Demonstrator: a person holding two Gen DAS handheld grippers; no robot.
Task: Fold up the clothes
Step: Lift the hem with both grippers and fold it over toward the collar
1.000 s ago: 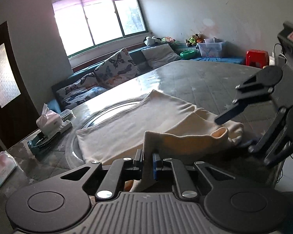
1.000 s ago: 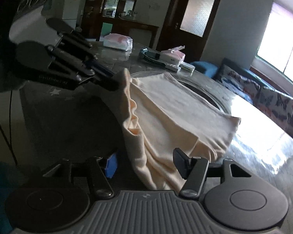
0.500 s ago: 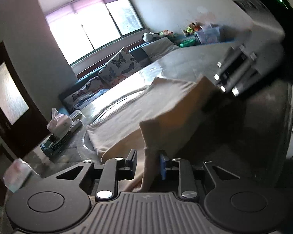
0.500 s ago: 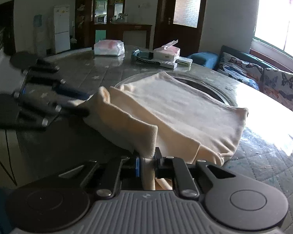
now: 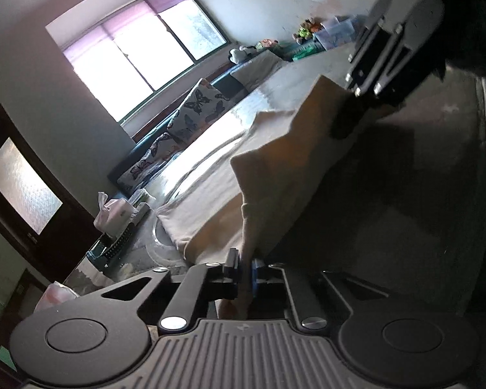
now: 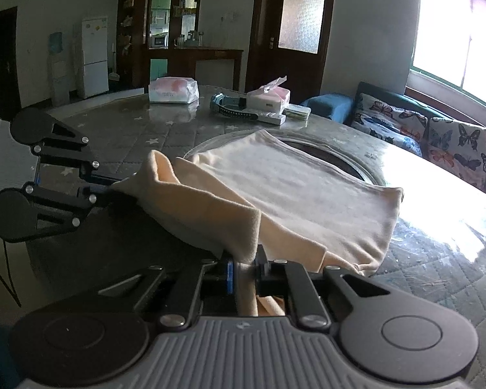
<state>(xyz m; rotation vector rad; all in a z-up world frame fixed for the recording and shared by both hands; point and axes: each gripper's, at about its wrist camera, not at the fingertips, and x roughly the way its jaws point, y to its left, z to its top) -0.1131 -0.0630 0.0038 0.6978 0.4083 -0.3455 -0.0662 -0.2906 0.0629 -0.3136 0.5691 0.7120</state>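
1. Cloth (image 6: 295, 188): pale cream/peach garment, soft knit, lying mostly flat on the counter (image 6: 437, 259) over a round glass inset; near edge is lifted off the surface and sags between both claws.
2. Left claw (image 5: 245, 270): pinched tight on one lifted corner; fabric hangs down btw its fingers.
3. Right claw (image 6: 244, 270): clamped on the other lifted corner, a thick fold w/ peach inner side showing.
4. Far half of cloth looks smooth, w/ a neat straight edge on the right; in the left view the lifted part is in shadow, so creases are hard to read.
5. Tissue box (image 6: 269, 95) and plastic pack (image 6: 173, 90) sit at counter's far side, well apart from cloth.
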